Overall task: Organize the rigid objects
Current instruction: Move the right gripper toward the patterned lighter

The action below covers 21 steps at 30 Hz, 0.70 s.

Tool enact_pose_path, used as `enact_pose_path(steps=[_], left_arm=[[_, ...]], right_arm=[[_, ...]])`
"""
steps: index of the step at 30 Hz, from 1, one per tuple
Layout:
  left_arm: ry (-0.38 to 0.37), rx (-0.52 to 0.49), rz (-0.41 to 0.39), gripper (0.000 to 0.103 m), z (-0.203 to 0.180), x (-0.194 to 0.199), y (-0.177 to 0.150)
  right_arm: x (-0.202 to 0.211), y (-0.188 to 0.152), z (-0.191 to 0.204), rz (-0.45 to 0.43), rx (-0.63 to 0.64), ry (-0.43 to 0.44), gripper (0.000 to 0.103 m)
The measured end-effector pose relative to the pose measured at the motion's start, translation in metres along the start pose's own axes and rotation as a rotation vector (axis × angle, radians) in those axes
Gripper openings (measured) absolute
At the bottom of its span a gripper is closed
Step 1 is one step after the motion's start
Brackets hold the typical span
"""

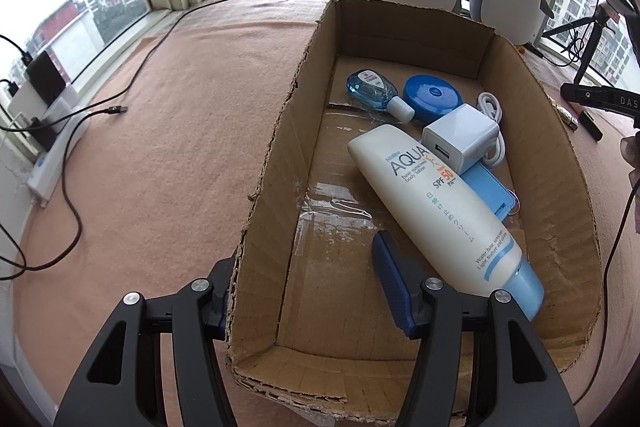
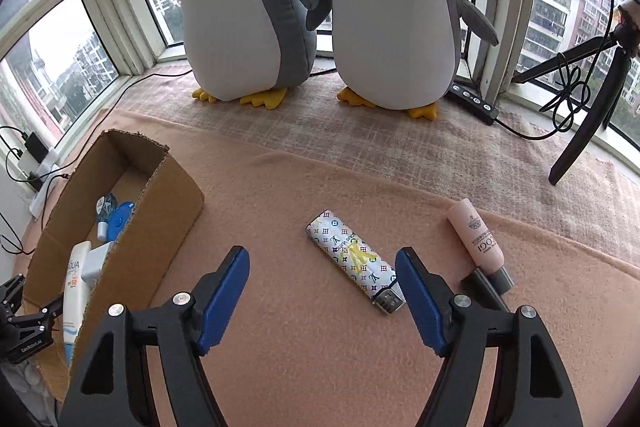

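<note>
The left hand-held gripper (image 1: 308, 291) is spread wide, its jaws straddling the near left wall of the cardboard box (image 1: 272, 163); nothing is held. Inside the box lie a sunscreen tube (image 1: 436, 203), a white charger (image 1: 460, 139), a blue round tin (image 1: 432, 97) and a small blue bottle (image 1: 372, 89). The right hand-held gripper (image 2: 322, 291) is wide open above the pink-covered surface (image 2: 280, 195), empty. A patterned lighter (image 2: 354, 259) lies between its fingers; a pink tube (image 2: 478, 243) lies just beyond the right finger.
</note>
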State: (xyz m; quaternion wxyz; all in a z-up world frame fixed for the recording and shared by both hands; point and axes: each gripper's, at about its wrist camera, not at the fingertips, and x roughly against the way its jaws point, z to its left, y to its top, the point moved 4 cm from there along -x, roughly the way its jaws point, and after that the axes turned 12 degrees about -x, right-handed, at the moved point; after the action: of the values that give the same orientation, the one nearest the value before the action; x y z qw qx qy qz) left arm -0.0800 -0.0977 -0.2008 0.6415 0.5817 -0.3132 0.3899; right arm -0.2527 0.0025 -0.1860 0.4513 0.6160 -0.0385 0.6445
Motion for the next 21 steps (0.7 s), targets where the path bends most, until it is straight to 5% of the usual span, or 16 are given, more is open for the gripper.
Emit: enact_pose_path(steps=[11, 19, 21], left_arm=[[0.0, -0.001, 0.0, 0.06, 0.0, 0.0, 0.0], [-0.001, 0.001, 0.0, 0.06, 0.0, 0.0, 0.0], [-0.002, 0.004, -0.001, 0.06, 0.001, 0.0, -0.001]], right_arm=[[-0.027, 0.01, -0.017, 0.047, -0.037, 0.016, 0.067], [-0.034, 0.01, -0.016, 0.077, -0.025, 0.011, 0.055], [-0.032, 0.008, -0.014, 0.083, -0.015, 0.005, 0.044]])
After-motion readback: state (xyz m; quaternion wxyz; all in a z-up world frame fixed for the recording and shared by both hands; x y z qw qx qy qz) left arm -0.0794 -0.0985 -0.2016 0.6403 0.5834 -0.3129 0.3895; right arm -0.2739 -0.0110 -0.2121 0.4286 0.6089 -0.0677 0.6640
